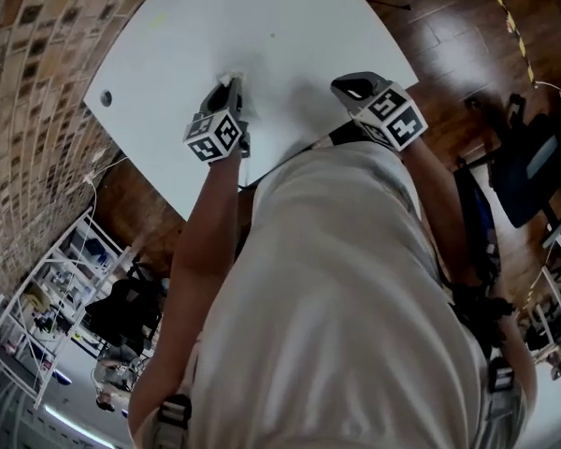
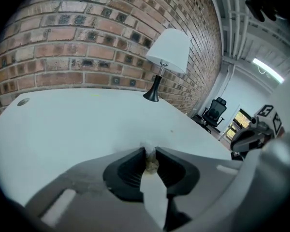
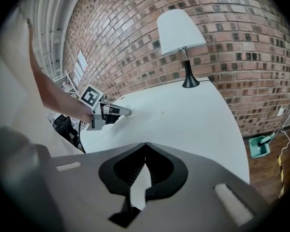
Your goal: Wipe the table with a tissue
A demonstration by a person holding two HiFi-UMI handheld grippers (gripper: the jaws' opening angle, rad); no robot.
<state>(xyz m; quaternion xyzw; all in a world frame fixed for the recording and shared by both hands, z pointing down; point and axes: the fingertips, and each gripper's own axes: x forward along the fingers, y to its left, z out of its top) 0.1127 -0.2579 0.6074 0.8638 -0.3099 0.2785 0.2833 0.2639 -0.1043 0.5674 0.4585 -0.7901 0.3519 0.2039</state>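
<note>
A small crumpled white tissue (image 2: 152,164) is pinched between the black jaws of my left gripper (image 2: 150,152), which is shut on it, the wad pressed down onto the white table (image 2: 87,124). In the head view, the left gripper (image 1: 230,92) reaches over the table's near edge, the tissue (image 1: 232,79) showing at its tip. My right gripper (image 1: 346,85) hovers over the table's near right edge. It is shut (image 3: 145,145) with nothing between its jaws. From the right gripper view, the left gripper (image 3: 117,112) and tissue (image 3: 129,112) lie to the left.
A white-shaded lamp (image 2: 167,52) on a black base stands at the table's far end by the brick wall (image 3: 135,37). The tabletop has a round cable hole (image 1: 105,98). An office chair (image 2: 213,113) and wood floor (image 1: 449,36) lie past the table's right side.
</note>
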